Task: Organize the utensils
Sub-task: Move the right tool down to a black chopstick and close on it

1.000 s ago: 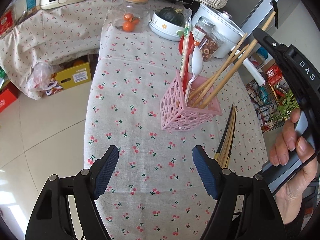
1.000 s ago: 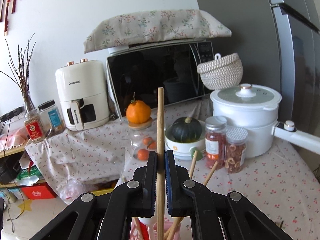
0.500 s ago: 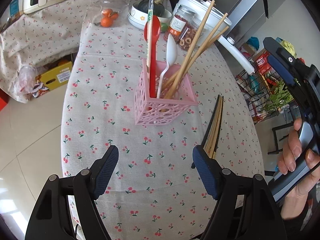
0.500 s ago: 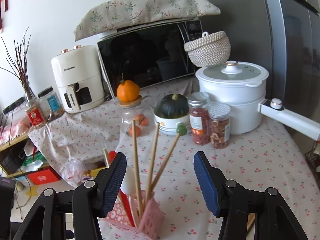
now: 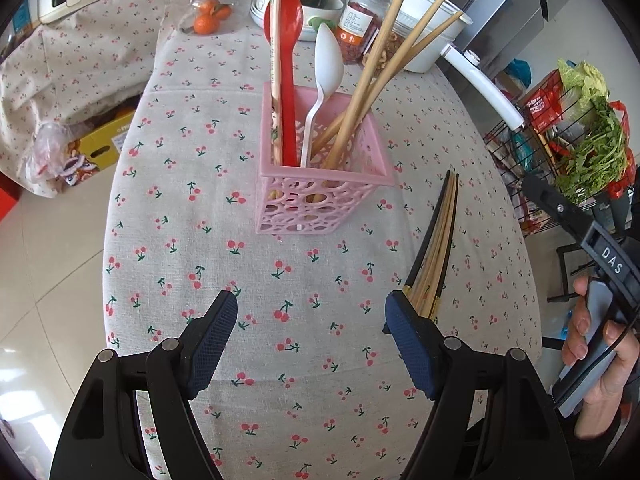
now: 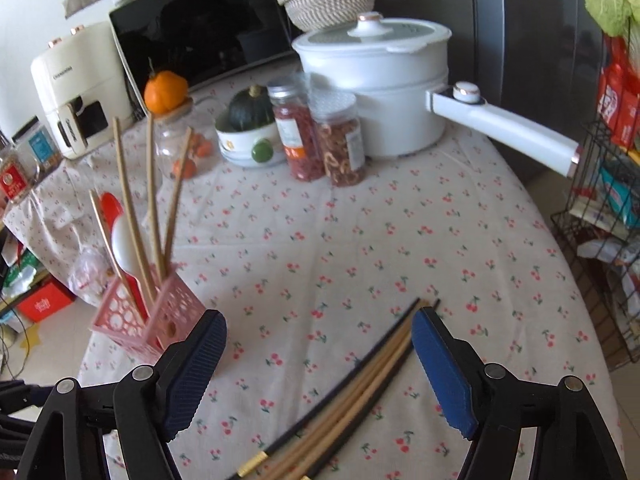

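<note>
A pink perforated utensil holder (image 5: 320, 184) (image 6: 148, 320) stands on the cherry-print tablecloth (image 5: 200, 200). It holds a red spoon (image 5: 286, 40), a white spoon (image 5: 326, 68), a wrapped chopstick pair and three wooden chopsticks (image 5: 384, 60) (image 6: 148, 200). A bundle of wooden and black chopsticks (image 5: 434, 248) (image 6: 360, 384) lies loose on the cloth right of the holder. My left gripper (image 5: 310, 340) hovers open over bare cloth, its right finger beside the bundle's end. My right gripper (image 6: 320, 364) is opening wider above the bundle, nothing gripped; a hand (image 5: 600, 360) holds it.
At the table's far end stand a white pot with a long handle (image 6: 384, 80), two jars (image 6: 320, 136), a bowl with a squash (image 6: 248, 120) and a glass jar with oranges (image 5: 208, 12). A wire rack of groceries (image 5: 572, 148) stands to the right.
My right gripper let go of the wooden chopstick, which now stands in the holder, then opened and dropped toward the loose bundle. The left gripper drifted closer to the holder, still open.
</note>
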Motion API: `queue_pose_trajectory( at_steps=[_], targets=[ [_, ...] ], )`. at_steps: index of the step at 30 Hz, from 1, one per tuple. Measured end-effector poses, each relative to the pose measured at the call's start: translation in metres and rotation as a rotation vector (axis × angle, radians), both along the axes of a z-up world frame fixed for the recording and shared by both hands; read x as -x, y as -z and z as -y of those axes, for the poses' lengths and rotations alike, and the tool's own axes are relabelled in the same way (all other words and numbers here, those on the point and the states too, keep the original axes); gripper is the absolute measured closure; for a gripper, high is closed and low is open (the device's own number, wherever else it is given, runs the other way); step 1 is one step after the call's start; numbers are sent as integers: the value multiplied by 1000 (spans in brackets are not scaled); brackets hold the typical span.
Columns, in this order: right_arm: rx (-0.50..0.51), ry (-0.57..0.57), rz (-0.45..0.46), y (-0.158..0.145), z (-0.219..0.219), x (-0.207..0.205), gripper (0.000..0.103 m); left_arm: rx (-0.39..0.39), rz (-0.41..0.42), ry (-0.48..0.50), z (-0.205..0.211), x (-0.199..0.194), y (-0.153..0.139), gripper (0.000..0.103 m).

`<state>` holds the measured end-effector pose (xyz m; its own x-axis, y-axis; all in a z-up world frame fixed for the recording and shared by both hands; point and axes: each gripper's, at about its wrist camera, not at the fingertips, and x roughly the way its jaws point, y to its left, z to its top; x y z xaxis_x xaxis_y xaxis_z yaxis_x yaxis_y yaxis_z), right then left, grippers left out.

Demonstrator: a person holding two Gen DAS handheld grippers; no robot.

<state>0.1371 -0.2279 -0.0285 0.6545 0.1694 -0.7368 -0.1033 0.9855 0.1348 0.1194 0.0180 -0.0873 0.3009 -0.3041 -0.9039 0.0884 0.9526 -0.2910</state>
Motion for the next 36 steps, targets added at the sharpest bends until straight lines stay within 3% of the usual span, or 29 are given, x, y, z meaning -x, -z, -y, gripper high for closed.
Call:
queue_pose_trajectory(
  at_steps=[6,15,25,36],
  targets=[
    [28,46,-174,33,26,-11,22,12,-12,37,22,-3,2,24],
    [47,89,-360,76,44,-34,23,-18,-38,93,48,-6,14,24],
    [172,105,-423,113,44,-65,23,-20,-46,113,55,-10,18,24],
    [131,146,-467,116,50,-72,23,-7,-46,118,51,-5,15,24]
  ],
)
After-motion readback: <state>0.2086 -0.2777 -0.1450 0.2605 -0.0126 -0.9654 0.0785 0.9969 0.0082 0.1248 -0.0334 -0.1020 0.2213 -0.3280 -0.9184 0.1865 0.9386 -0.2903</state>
